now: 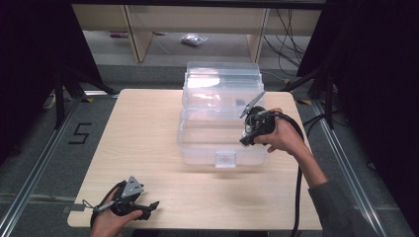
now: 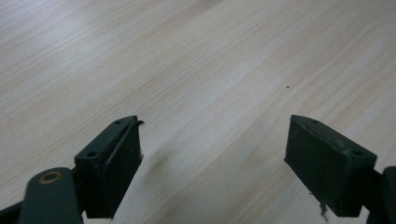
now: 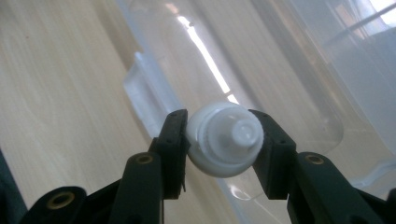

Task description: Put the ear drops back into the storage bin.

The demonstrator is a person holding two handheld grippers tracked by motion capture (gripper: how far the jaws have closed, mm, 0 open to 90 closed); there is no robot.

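Evidently the carrying step is under way: the right gripper [image 3: 225,145] has its two black jaws pressed against the sides of a small white round part [image 3: 225,145], ribbed around its edge with a raised nub at the centre, which looks like a screw cap or knob, though I cannot tell which. From the high view that right gripper [image 1: 249,136] is held above the near right part of a clear plastic storage box [image 1: 197,148], whose lid [image 1: 222,84] stands tipped back at the far side, so the box is open. In the right gripper view the white part hangs over the transparent wall and rim of the box, with the pale wooden table [image 1: 143,128] showing off to one side. The left gripper [image 1: 148,207] waits low at the near left corner of the table, well apart from the box; its jaws stand spread wide with nothing between them, only bare wood grain under them in the left gripper view [image 2: 212,154]. I would judge the next move to be a lowering into the box, keeping clear of the rim, and then an opening of the jaws once the part sits near the floor, so that it does not roll or bounce on the hard plastic.
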